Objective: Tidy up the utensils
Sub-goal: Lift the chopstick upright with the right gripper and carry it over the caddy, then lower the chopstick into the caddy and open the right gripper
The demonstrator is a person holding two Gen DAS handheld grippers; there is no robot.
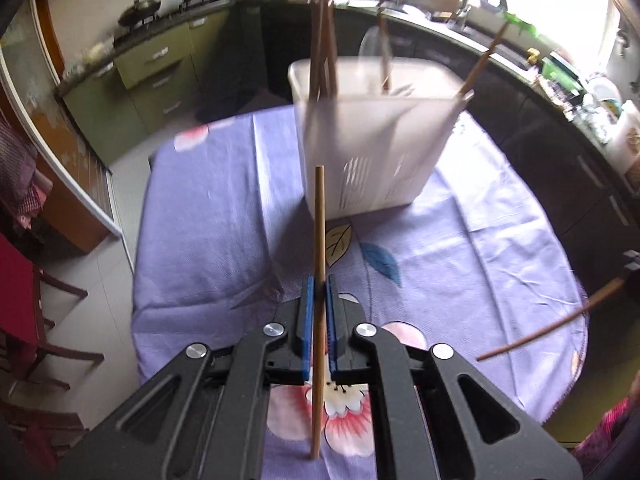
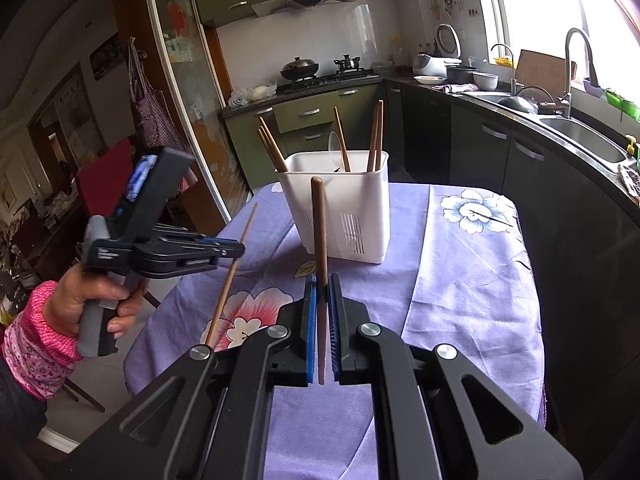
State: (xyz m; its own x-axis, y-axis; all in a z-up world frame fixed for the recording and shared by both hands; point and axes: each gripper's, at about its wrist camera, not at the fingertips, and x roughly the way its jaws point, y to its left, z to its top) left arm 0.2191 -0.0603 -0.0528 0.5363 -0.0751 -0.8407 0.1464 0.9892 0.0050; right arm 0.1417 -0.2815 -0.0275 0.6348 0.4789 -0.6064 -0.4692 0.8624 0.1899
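A white utensil holder (image 1: pixel 372 148) (image 2: pixel 340 204) stands on the purple floral tablecloth (image 1: pixel 208 216) (image 2: pixel 460 272) and holds several brown chopsticks (image 2: pixel 376 136) and a spoon. My left gripper (image 1: pixel 319 284) is shut on a light wooden chopstick (image 1: pixel 319 216), held upright in front of the holder; it also shows in the right wrist view (image 2: pixel 230 276). My right gripper (image 2: pixel 322 280) is shut on a dark brown chopstick (image 2: pixel 319 224), upright, near the holder's front. That chopstick shows at the right edge of the left wrist view (image 1: pixel 560 324).
The table edge drops to a tiled floor on the left, with red chairs (image 1: pixel 24 320) there. Dark kitchen counters with sinks (image 2: pixel 580 136) run along the right, green cabinets and a stove (image 2: pixel 320 76) behind.
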